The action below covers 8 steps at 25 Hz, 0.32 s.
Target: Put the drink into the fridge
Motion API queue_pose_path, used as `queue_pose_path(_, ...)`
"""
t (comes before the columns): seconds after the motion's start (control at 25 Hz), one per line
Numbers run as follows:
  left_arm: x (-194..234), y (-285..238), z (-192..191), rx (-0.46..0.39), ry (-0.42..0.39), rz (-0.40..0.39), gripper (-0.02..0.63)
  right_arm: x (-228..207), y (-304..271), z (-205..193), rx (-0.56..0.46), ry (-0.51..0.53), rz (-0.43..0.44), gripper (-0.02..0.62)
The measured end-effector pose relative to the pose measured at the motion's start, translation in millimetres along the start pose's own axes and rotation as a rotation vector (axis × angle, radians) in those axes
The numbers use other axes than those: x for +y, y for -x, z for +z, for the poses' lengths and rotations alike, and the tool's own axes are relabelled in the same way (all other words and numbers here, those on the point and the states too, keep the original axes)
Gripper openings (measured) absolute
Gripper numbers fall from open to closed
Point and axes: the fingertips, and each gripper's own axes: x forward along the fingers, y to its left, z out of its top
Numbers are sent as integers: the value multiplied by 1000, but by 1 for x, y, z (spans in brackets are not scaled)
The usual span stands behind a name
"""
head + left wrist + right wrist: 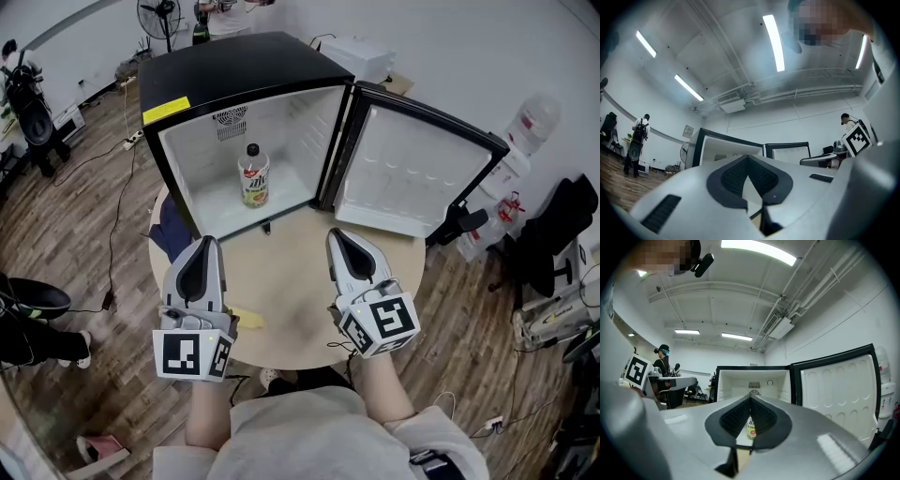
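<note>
We hold both grippers over the round table point(281, 291) in front of the fridge point(246, 70), and neither one carries anything. The left gripper point(208, 244) has its jaws brought together at the tips with nothing between them. The right gripper point(337, 234) is likewise closed and empty. Its own view looks past the meeting tips straight into the fridge.

The drink point(253, 176) stands upright inside the fridge, on the floor of the compartment, roughly midway between the side walls and set back from the front edge. The fridge door point(412, 173) is swung wide to the right of the compartment. We judge the placing itself done, with only the door left to close.

Should we need to shift the drink, we expect a plastic bottle with a dark cap and a printed wrap round its body. It is probably fairly heavy if full. Its wall is likely thin enough to give under a hard squeeze and smooth enough to slide in the pads. We would take it round the labelled body, a little above the middle, so that it hangs upright and does not tip. The neck under the cap is stiffer but narrow, and from there the bottle could swing against the fridge walls.
</note>
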Motion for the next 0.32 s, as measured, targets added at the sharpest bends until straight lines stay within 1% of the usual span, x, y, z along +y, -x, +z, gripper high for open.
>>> queue_pose_path(0.32, 2, 8, 2, -3, 5, -1, 8, 8, 4, 2, 1, 2, -7, 11)
